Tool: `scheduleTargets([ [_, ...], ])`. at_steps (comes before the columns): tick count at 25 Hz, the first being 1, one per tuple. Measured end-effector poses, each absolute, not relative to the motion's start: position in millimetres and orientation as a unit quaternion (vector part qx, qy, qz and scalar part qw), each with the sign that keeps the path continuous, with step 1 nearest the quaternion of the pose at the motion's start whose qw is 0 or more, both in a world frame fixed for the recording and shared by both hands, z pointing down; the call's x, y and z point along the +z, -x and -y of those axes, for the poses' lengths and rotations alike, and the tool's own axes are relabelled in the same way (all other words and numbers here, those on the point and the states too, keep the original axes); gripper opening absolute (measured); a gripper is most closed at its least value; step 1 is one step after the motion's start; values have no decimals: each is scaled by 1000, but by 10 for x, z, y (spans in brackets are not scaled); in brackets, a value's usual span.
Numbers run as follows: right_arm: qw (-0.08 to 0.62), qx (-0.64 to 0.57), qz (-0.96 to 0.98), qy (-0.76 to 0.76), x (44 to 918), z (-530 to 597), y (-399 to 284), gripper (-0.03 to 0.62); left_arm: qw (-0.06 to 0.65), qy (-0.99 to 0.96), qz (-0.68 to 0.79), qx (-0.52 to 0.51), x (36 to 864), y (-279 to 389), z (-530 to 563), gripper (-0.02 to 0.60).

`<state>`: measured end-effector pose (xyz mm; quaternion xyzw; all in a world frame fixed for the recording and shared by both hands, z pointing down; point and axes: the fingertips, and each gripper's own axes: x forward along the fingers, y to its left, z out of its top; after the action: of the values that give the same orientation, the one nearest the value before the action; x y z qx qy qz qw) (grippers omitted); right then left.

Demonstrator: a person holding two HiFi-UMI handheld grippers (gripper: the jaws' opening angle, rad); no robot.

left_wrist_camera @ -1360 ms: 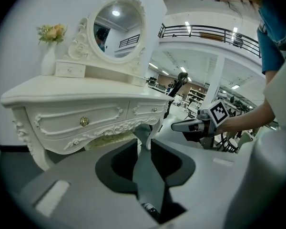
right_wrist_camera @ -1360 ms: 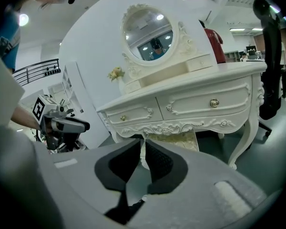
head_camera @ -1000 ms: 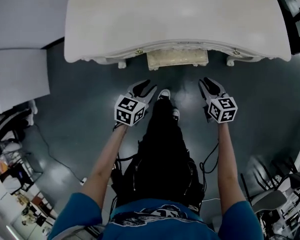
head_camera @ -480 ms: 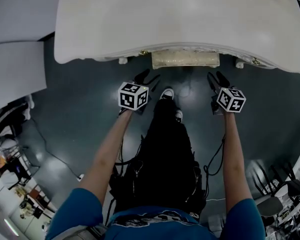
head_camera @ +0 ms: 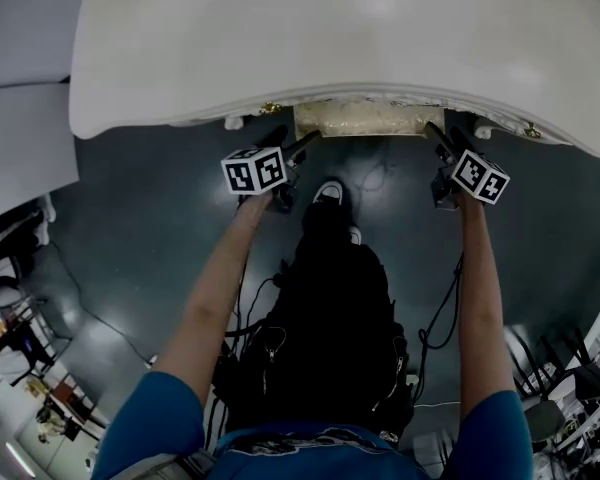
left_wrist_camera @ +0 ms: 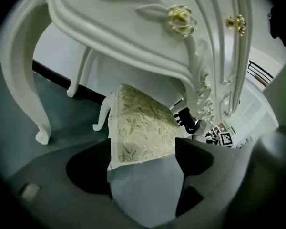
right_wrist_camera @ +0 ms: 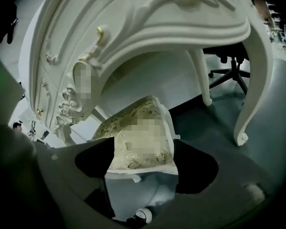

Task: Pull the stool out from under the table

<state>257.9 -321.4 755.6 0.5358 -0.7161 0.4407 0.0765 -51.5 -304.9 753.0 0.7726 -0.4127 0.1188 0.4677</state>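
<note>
The stool, a cream cushion with a gold leaf pattern on white legs, is tucked under the ornate white table. My left gripper is at the stool's left end and my right gripper at its right end. Both have just been opening and now stand open. In the left gripper view the cushion's end shows between the wide jaws of that gripper, not pinched. The right gripper view shows the other end of the cushion framed the same way by its gripper.
Curved white table legs stand on either side of the stool. An office chair is behind the table. The person's shoes are on the dark floor between the grippers. Grey panels are at the left, a cable below them.
Both grippers have moved forward and down to the stool's ends under the table edge, and their jaws have spread. The person has leaned closer to the table.
</note>
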Motion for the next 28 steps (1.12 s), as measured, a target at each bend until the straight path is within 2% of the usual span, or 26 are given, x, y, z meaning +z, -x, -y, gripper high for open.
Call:
scheduleTargets([
  [3, 64, 459, 713, -526, 7719, 3331, -2588, 404, 494, -759, 414, 96, 7727, 498, 3152, 462],
  [7, 15, 494, 702, -512, 7889, 3420, -2583, 437, 518, -743, 418, 72, 7941, 492, 3250, 482],
  [10, 8, 504, 704, -500, 7945, 3444, -2484, 437, 528, -737, 416, 69, 8018, 536, 3256, 483],
  [13, 2, 513, 703, -493, 7963, 3516, -2409, 436, 534, -742, 402, 62, 8036, 504, 3294, 468],
  [15, 2, 512, 704, -493, 7960, 3537, -2427, 436, 534, -747, 391, 65, 8053, 424, 3297, 428],
  [19, 6, 514, 702, -492, 8024, 3501, -2425, 426, 530, -752, 388, 59, 8121, 424, 3281, 436],
  [28, 12, 523, 695, -494, 8090, 3395, -2449, 417, 524, -749, 399, 67, 8111, 431, 3220, 362],
])
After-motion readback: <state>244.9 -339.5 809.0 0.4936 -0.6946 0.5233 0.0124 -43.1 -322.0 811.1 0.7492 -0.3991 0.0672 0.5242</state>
